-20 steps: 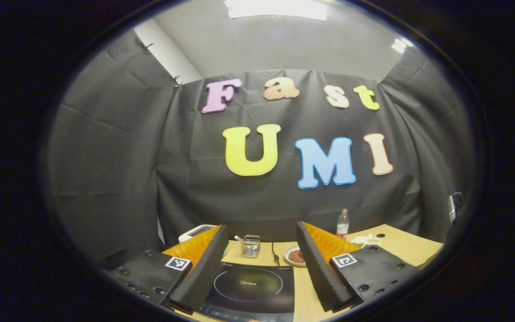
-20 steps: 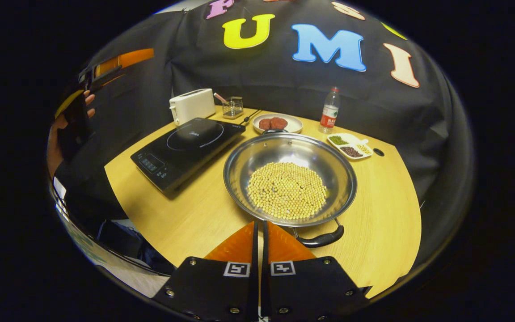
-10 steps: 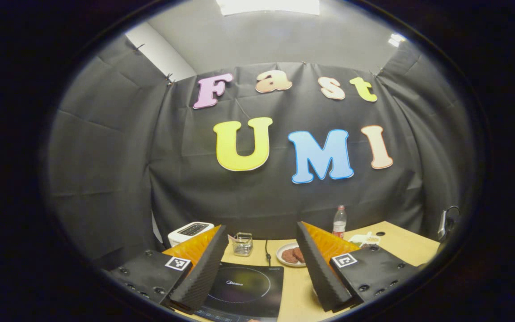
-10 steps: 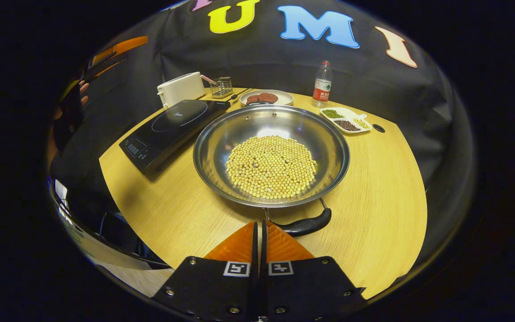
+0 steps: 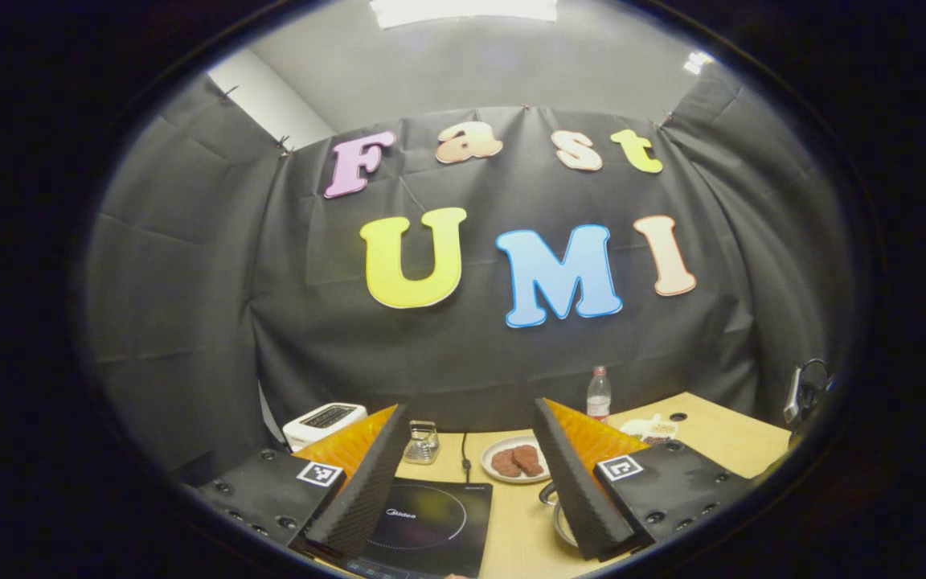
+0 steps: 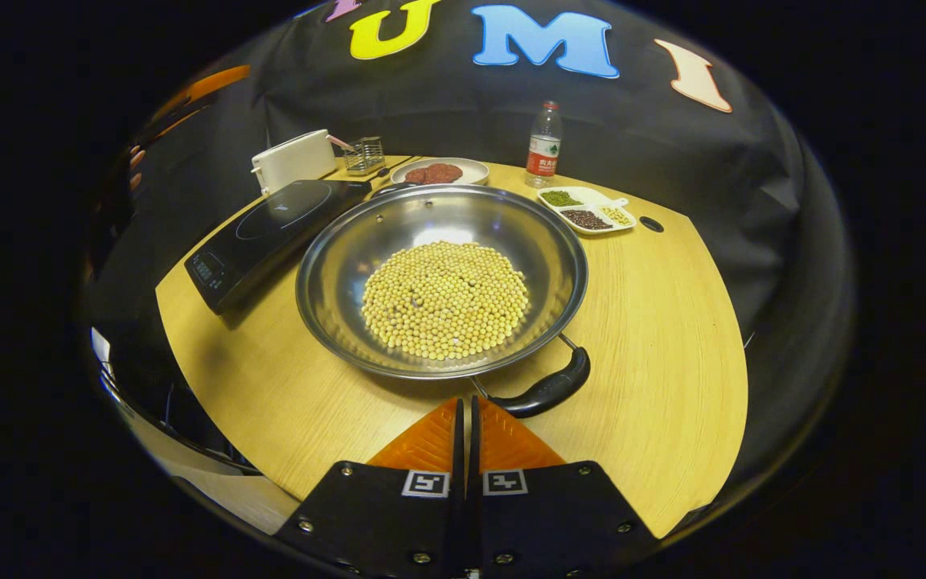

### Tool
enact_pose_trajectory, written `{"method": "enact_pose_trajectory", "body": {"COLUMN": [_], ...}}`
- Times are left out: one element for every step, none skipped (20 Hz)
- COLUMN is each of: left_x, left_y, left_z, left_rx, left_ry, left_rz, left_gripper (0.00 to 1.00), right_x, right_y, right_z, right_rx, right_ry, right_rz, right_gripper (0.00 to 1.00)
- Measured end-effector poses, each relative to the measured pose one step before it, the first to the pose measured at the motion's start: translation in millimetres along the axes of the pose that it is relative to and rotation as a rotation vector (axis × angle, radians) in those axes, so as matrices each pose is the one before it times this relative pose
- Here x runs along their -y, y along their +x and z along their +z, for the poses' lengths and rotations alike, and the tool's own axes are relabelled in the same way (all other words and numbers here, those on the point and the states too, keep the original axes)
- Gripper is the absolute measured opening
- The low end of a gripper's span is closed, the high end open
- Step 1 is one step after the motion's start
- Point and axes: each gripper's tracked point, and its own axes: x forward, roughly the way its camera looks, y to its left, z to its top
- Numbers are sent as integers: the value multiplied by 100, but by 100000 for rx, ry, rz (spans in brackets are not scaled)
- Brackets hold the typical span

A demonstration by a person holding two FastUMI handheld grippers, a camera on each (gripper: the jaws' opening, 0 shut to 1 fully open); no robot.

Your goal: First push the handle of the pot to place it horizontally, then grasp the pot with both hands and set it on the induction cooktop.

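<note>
In the right gripper view a wide steel pot [image 6: 326,322] holding soybeans [image 6: 443,297] sits mid-table. Its near black handle [image 6: 547,390] points toward the lower right. My right gripper [image 6: 467,402] is shut with nothing in it, and its tips rest at the left end of that handle. The black induction cooktop [image 6: 270,225] lies just left of the pot. My left gripper [image 5: 471,414] hangs open above the cooktop [image 5: 423,523], holding nothing. A sliver of the pot's rim [image 5: 557,519] peeks beside its right finger. The left gripper [image 6: 210,80] and the hand holding it appear far left.
Along the back of the wooden table [image 6: 656,346] stand a white toaster [image 6: 294,157], a wire holder [image 6: 365,154], a plate of meat patties [image 6: 435,171], a water bottle [image 6: 543,145] and a divided dish of beans [image 6: 586,209]. The table edge runs close on the left.
The right gripper has closed in on the pot, and the near handle has swung rightward around the rim. The left gripper view drifted, bringing the pot's rim into sight.
</note>
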Motion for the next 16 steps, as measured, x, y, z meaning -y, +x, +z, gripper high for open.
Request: {"method": "enact_pose_trajectory", "body": {"left_x": [163, 72, 11, 94, 44, 139, 173, 184, 83, 213, 140, 181, 225, 176, 166, 215], "left_y": [159, 245, 167, 180, 129, 222, 146, 120, 7, 53, 19, 7, 42, 26, 49, -41], "left_z": [-50, -136, -159, -232, -115, -104, -129, -262, -196, -117, -214, -249, -217, -154, -100, -255], "left_rx": [-284, -464, -256, -256, -315, -340, -289, -333, -470, -395, -503, -482, -494, -504, -445, -253], "left_ry": [-454, -136, 207, 283, 230, 131, 133, 461, 845, 781, 691, 485, 304, 277, 541, 705], "left_rz": [-119, 65, 402, 372, 412, 317, 171, 205, 355, 45, 231, 193, 249, 96, 99, 144], "left_gripper": [99, 99, 99, 99, 99, 99, 99, 99, 99, 99, 99, 99, 100, 99, 99, 99], "right_x": [581, 566, 659, 581, 655, 530, 584, 608, 531, 380, 506, 444, 530, 377, 496, 275], "right_y": [140, 268, 211, 220, 251, 352, 240, 212, 293, 156, 173, 283, 345, 151, 206, 409], "right_z": [111, 57, 249, 145, 317, 144, 213, -91, 235, 235, 240, 91, 240, 135, 392, 280], "right_rx": [-264, -194, -206, 96, -55, -68, -425, -503, -116, 264, 124, 178, 255, 222, 618, 556], "right_ry": [204, 64, -48, -207, -187, 186, 104, -289, -430, -201, -202, 84, 678, 872, 873, 681], "right_rz": [-969, -983, -1113, -1133, -959, -829, -1020, -1301, -792, -677, -697, -765, -750, -925, -1307, -754], "right_gripper": [1, 1, 1, 1, 1, 1, 1, 1, 1, 1, 1, 1, 1, 1, 1, 1]}}
